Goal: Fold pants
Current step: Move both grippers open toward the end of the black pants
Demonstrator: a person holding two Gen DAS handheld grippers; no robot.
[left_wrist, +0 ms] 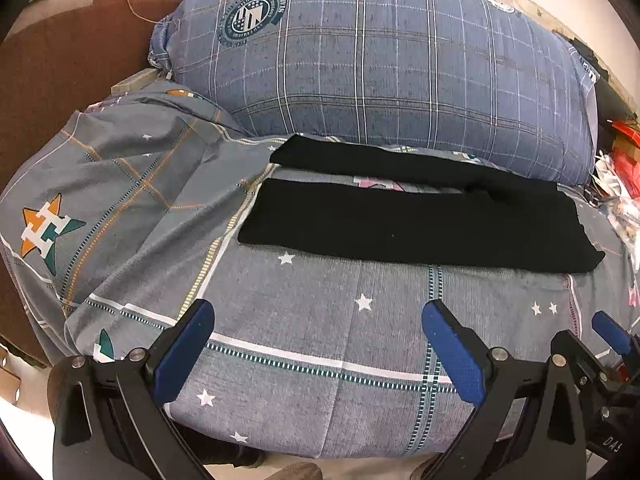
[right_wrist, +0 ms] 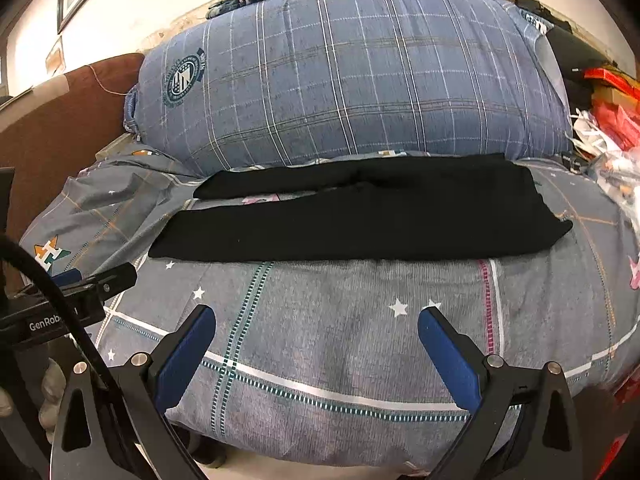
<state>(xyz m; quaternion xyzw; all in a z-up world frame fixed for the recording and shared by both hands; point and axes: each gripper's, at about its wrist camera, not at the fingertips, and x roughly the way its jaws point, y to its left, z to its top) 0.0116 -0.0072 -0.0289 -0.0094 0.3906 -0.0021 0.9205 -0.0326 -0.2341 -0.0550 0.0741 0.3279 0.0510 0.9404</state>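
Black pants (left_wrist: 420, 220) lie flat on the bed (left_wrist: 320, 344), legs pointing left, waist end right, a strip of sheet showing between the two legs. Far leg runs just beside the big blue plaid pillow (left_wrist: 380, 60); I can't tell if they touch. Left claw (left_wrist: 318, 336) is spread wide, holding nothing, above the grey star-print sheet and short of the pants' near edge. Right claw (right_wrist: 316, 340) is likewise wide and empty, also short of the near edge. Brown headboard (left_wrist: 60, 80) at left. Red and white clutter (right_wrist: 608, 120) past the waist end at right. Both claws are well apart from the fabric.
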